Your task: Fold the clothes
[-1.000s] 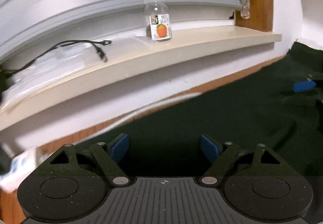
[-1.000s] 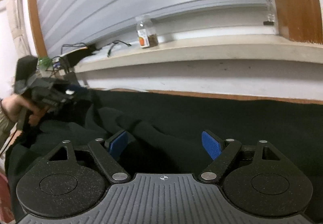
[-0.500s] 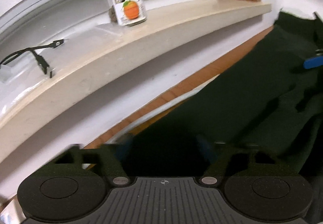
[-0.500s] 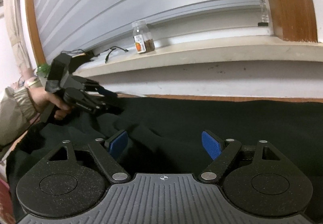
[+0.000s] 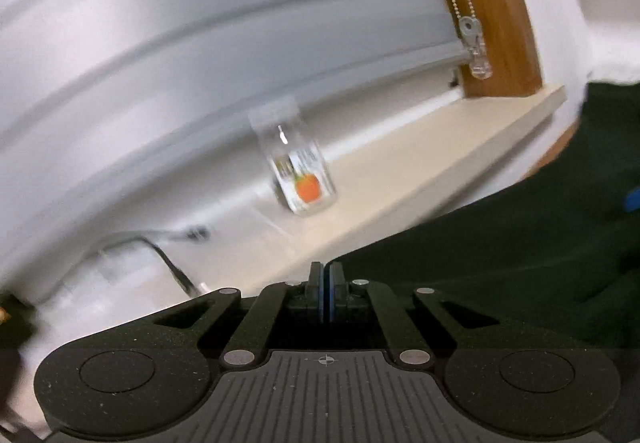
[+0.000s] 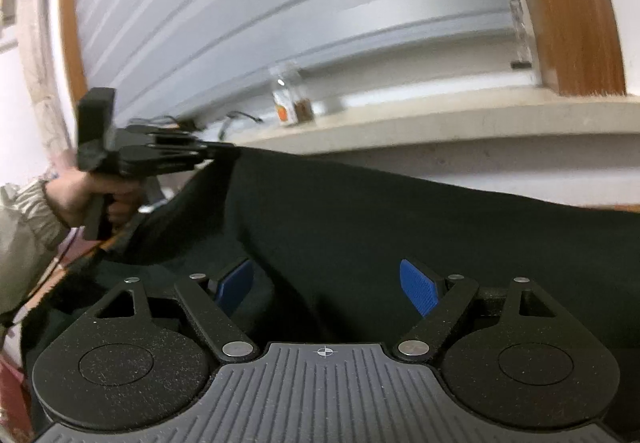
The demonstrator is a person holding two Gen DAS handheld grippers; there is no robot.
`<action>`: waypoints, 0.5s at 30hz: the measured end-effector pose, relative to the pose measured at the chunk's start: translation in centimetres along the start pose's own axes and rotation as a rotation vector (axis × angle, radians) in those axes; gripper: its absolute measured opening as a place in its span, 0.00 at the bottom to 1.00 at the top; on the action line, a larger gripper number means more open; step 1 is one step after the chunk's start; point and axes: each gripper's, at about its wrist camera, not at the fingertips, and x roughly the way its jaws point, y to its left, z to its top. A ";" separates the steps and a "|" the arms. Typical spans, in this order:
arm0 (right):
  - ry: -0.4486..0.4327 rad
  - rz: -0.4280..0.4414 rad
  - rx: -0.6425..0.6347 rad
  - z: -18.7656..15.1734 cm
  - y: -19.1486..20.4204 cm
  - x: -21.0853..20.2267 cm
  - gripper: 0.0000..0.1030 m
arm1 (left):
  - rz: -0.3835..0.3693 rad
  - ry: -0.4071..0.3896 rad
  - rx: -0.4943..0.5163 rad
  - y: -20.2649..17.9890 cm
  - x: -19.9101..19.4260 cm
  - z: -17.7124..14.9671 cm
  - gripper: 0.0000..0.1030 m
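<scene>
While the left gripper (image 6: pixel 224 155) is clenched on an edge of the dark garment (image 6: pixel 400 227) and lifts it near the window sill (image 6: pixel 440 123), the right gripper (image 6: pixel 328 283) hovers released above the cloth; it should probably pinch the matching edge, keeping the fold even.

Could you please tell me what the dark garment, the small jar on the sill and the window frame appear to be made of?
Garment: soft matte knit or fleece, probably; it drapes in folds. Jar: clear glass or plastic, with a glint and printed label. Window frame: brown wood or wood-look, streaked with grain.
</scene>
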 end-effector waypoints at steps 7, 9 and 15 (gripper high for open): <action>0.069 0.129 -0.116 0.2 4.8 0.1 0.29 | 0.039 0.032 -0.015 -1.4 1.6 -0.7 0.03; 0.127 0.168 -0.176 -0.1 7.1 1.1 0.29 | 0.019 0.053 -0.033 -1.2 1.7 -1.1 0.08; 0.174 0.247 -0.271 0.2 12.5 3.4 0.34 | -0.028 0.067 -0.163 1.9 -2.0 -2.3 0.57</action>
